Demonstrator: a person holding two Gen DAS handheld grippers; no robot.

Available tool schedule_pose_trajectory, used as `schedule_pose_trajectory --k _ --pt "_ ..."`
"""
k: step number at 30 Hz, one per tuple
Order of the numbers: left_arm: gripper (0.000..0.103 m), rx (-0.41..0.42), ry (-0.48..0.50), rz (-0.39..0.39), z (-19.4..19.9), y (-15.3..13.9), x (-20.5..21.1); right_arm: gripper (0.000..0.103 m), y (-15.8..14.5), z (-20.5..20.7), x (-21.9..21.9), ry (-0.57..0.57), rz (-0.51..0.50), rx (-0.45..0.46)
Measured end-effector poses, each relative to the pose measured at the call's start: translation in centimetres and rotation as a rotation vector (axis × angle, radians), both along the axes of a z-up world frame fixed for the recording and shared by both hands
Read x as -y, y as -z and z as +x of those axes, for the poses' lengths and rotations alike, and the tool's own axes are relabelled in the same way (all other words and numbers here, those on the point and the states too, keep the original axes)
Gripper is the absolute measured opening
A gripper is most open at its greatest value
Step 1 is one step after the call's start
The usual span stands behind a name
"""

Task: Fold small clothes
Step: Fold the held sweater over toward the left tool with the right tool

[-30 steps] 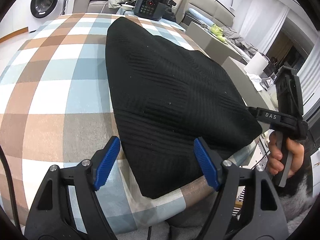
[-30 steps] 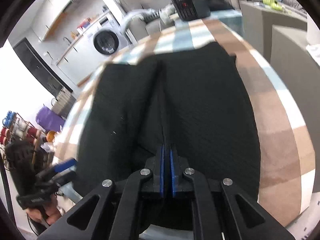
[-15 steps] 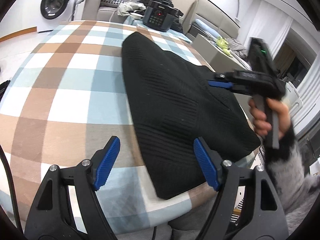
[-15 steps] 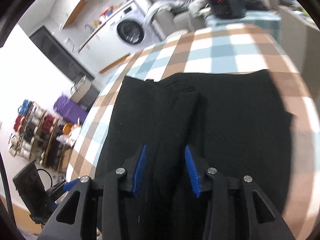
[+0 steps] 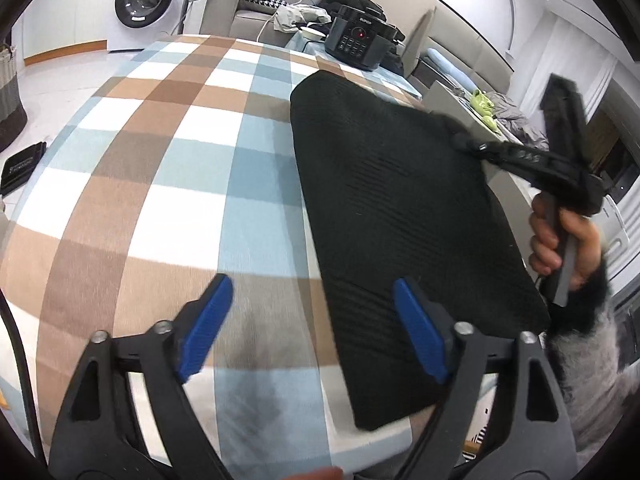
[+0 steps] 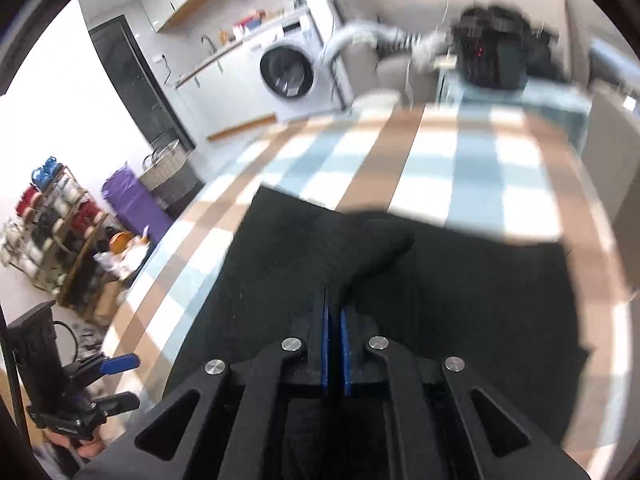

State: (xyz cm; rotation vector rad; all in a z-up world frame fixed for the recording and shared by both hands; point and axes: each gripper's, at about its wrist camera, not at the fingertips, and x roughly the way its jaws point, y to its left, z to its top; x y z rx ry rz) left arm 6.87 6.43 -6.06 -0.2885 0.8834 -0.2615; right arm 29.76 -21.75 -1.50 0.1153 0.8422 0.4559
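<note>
A black knitted garment [image 5: 396,200] lies folded lengthwise on the checked table, along its right side. My left gripper [image 5: 316,328] is open and empty above the table's near edge, its right finger over the garment's near end. My right gripper [image 6: 334,320] is shut on a raised fold of the garment [image 6: 372,248] at its right edge. It also shows in the left wrist view [image 5: 464,142], pinching the cloth. The left gripper shows in the right wrist view [image 6: 116,380], open.
The table [image 5: 160,168] has a brown, blue and white checked cloth. A black cooker [image 5: 360,42] stands beyond its far end. A washing machine [image 5: 144,2] is at the back left. A sofa and grey blocks stand to the right.
My right gripper opened, moved farther along the garment and shut again on a fold of it. My left gripper drew back and to the left; the garment now lies to its right.
</note>
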Motion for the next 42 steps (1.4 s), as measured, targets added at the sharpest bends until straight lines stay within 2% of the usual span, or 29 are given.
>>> schedule_pose_trajectory --k 2,4,8,13,17,24,26,27,28,29,31,33,35,38,40,42 --pt "0.086 0.003 -0.004 0.005 0.6 -0.2 0.2 0.004 0.6 1.3 0.3 0.024 -0.039 -0.032" --pt "0.103 0.005 -0.01 0.009 1.0 -0.4 0.5 0.005 2.0 2.7 0.8 0.043 -0.046 -0.099" --pt "0.102 0.015 -0.007 0.009 1.2 -0.7 1.1 0.013 4.3 3.3 1.4 0.042 -0.05 -0.203" --pt "0.102 -0.002 0.003 0.001 1.4 -0.1 1.4 0.043 5.5 0.3 3.5 0.007 0.097 -0.267" --pt "0.102 -0.012 0.034 0.003 1.9 0.5 2.3 0.043 6.8 -0.6 4.0 -0.014 0.161 -0.299" --pt "0.102 -0.017 0.064 0.034 1.2 0.8 3.3 0.043 7.3 2.5 3.3 0.005 0.244 -0.297" --pt "0.102 -0.025 0.056 0.034 1.0 1.0 3.0 0.034 7.4 3.3 2.9 0.021 0.254 -0.298" --pt "0.102 -0.029 0.048 0.033 0.9 1.1 2.8 0.019 7.2 3.4 2.6 0.02 0.255 -0.287" --pt "0.102 -0.032 0.042 0.032 0.8 1.1 2.7 0.012 6.7 3.2 2.3 0.002 0.257 -0.265" --pt "0.102 -0.034 0.037 0.032 0.8 1.1 2.5 0.011 6.0 2.8 2.1 -0.011 0.254 -0.23" --pt "0.102 -0.032 0.031 0.031 0.8 1.0 2.1 0.01 3.2 1.0 1.9 -0.02 0.239 -0.104" --pt "0.102 -0.027 0.027 0.034 0.9 0.7 2.1 0.01 0.7 -0.6 2.3 -0.018 0.255 -0.03" --pt "0.102 -0.018 0.033 0.037 1.1 0.5 2.1 0.01 -1.5 -2.1 2.7 0.002 0.218 0.023" --pt "0.102 -0.01 0.04 0.042 1.3 0.2 2.4 0.01 -2.0 -2.2 4.2 0.073 0.159 0.012" --pt "0.102 -0.016 0.039 0.04 1.5 0.2 2.6 0.01 -0.5 -1.1 5.7 0.148 0.111 -0.031" --pt "0.102 -0.016 0.043 0.03 1.4 0.0 2.8 0.011 1.5 -0.1 6.8 0.17 0.139 -0.087"
